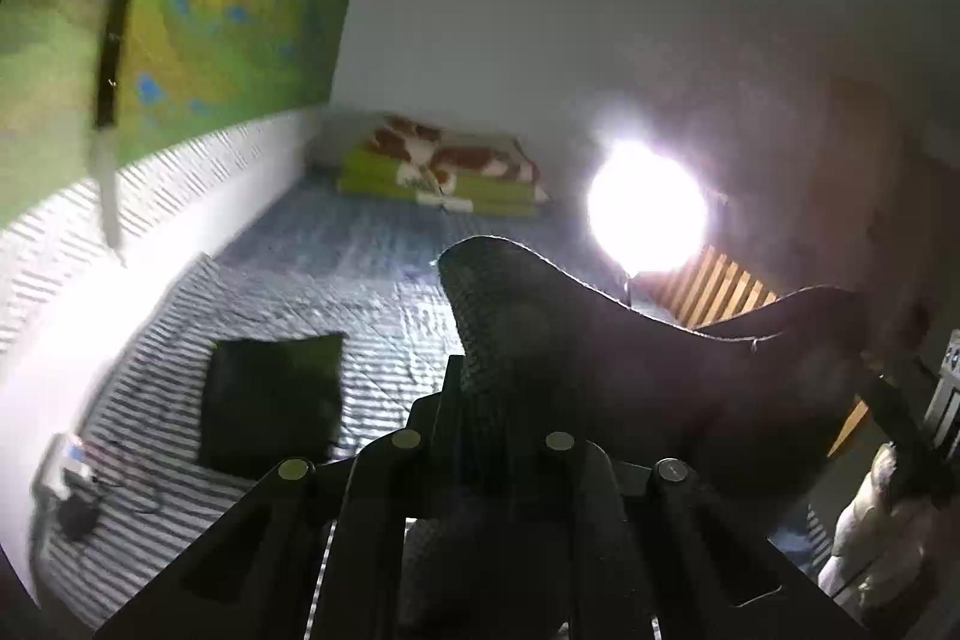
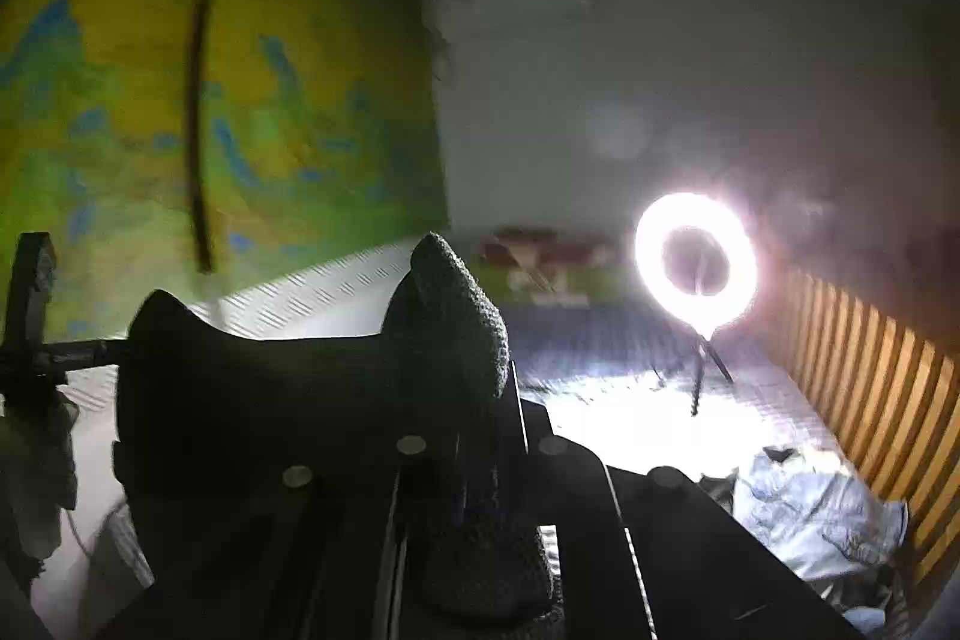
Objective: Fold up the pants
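Both grippers, left (image 1: 480, 370) and right (image 2: 462, 376), fingers clamped on dark pants (image 1: 630, 370) above the bed (image 1: 336, 250); soft cloth sags, best gripped at edges

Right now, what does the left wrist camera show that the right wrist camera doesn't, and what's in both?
Only the left wrist view shows a dark folded square lying on the striped bedsheet, plus a cable tangle near the bed's edge. Only the right wrist view shows a crumpled pale blue garment by the wooden slats. Both show the dark pants held up taut between the two claws, the ring light, the folded blanket and the green-yellow wall hanging.
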{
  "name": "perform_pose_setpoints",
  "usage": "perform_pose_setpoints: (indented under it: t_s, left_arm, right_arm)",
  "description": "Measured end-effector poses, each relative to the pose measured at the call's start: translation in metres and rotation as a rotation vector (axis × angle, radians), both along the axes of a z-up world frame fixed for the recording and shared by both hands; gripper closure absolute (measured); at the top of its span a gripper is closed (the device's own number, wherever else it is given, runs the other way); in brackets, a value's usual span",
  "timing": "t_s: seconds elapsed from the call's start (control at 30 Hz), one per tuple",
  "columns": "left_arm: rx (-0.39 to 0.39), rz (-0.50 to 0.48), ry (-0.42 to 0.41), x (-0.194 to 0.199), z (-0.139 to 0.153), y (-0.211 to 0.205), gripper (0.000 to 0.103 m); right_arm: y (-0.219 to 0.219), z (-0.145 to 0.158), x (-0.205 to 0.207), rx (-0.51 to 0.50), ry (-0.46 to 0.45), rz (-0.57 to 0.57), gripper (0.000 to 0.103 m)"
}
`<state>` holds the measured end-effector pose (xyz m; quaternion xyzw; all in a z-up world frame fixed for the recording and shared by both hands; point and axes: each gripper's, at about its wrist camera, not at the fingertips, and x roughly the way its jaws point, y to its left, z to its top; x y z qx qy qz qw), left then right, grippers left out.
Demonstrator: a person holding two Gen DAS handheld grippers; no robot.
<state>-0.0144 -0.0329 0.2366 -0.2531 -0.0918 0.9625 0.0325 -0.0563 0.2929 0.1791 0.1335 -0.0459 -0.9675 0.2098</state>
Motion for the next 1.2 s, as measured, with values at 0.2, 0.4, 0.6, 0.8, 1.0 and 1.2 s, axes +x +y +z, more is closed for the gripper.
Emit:
perform_pose_setpoints:
  t_s: [0.2,0.4,0.6,0.8,1.0,1.2]
  left_arm:
    - [-0.112,0.019,-0.194,-0.171,-0.107,0.009,0.081]
    - [-0.088,0.181,-0.475,-0.281,-0.244,-0.033,0.071]
    - [0.024,0.111,-0.540,-0.280,-0.292,-0.047,0.047]
    - [-0.014,0.068,-0.535,-0.207,-0.301,-0.057,0.045]
    - [-0.013,0.032,-0.493,-0.103,-0.270,-0.051,0.044]
    - [-0.027,-0.130,-0.469,-0.016,-0.254,0.016,0.044]
  right_arm:
    - [-0.010,-0.089,-0.137,0.098,-0.209,-0.093,0.085]
    - [0.021,-0.193,-0.247,0.064,-0.534,-0.134,0.075]
    - [0.049,-0.263,-0.281,0.023,-0.697,-0.128,0.072]
    - [0.075,-0.283,-0.240,-0.015,-0.746,-0.061,0.072]
    - [0.106,-0.285,-0.148,-0.087,-0.758,0.000,0.072]
    - [0.113,-0.284,-0.063,-0.078,-0.731,0.074,0.065]
